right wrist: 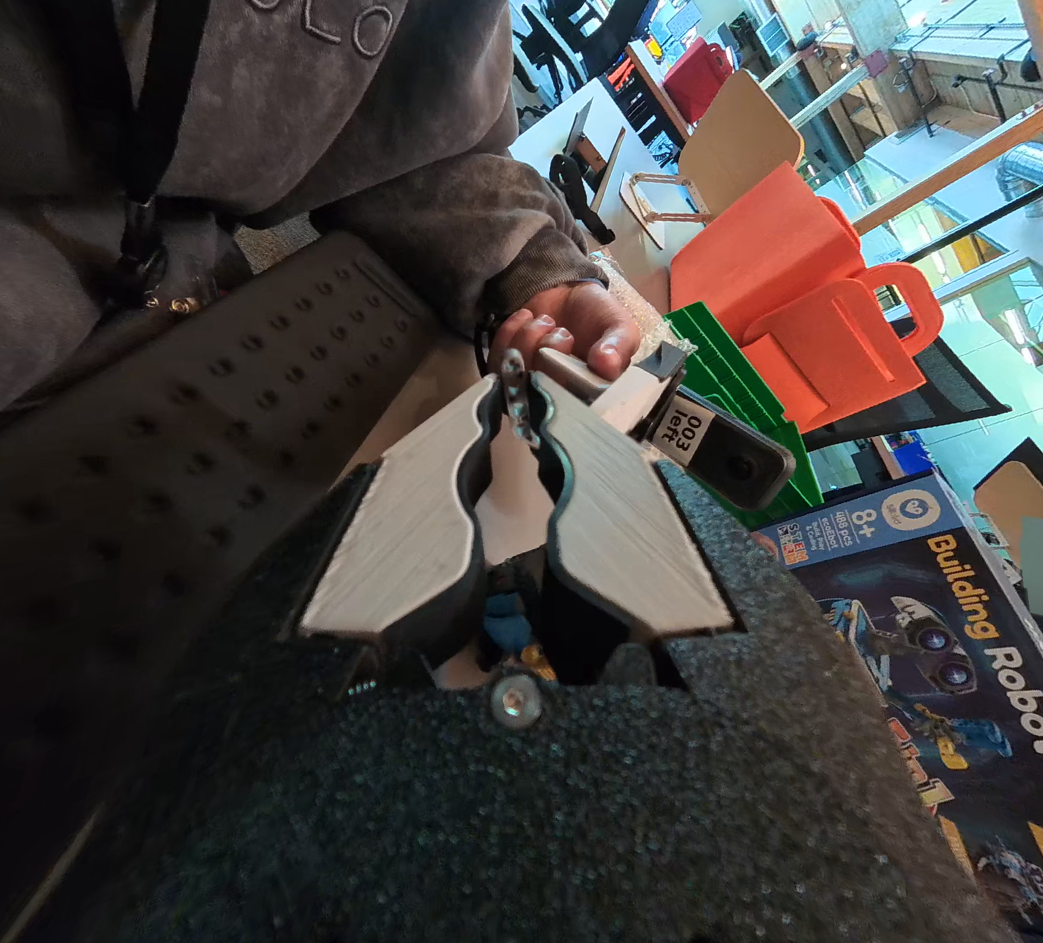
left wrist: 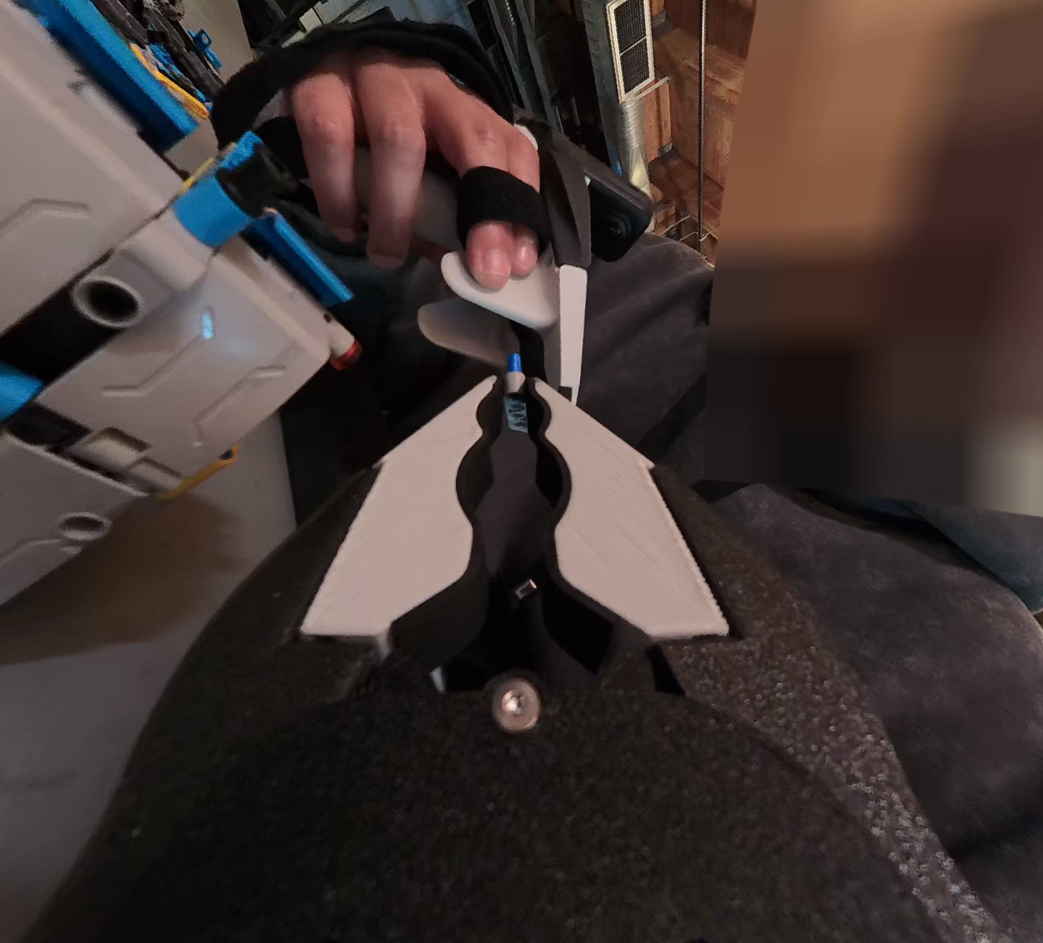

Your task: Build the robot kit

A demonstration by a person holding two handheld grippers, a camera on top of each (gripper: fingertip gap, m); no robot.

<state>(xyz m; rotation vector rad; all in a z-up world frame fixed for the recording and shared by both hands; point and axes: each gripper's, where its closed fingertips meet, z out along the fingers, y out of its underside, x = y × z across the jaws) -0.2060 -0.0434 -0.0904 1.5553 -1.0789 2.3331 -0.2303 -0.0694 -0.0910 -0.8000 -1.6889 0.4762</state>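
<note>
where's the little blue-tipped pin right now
In the left wrist view the blue-tipped pin is pinched at the very tips of the left gripper, dead centre, just below the white fingers of the right gripper.

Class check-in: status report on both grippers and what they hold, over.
Left gripper shut on small blue-tipped pin. Right gripper shut on perforated metal strip. White-and-blue model at left.

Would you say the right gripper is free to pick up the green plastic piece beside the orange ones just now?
Probably not. The right gripper is shut on a small metal strip, and the left gripper and the hand holding it lie between it and the green plastic piece.
</note>
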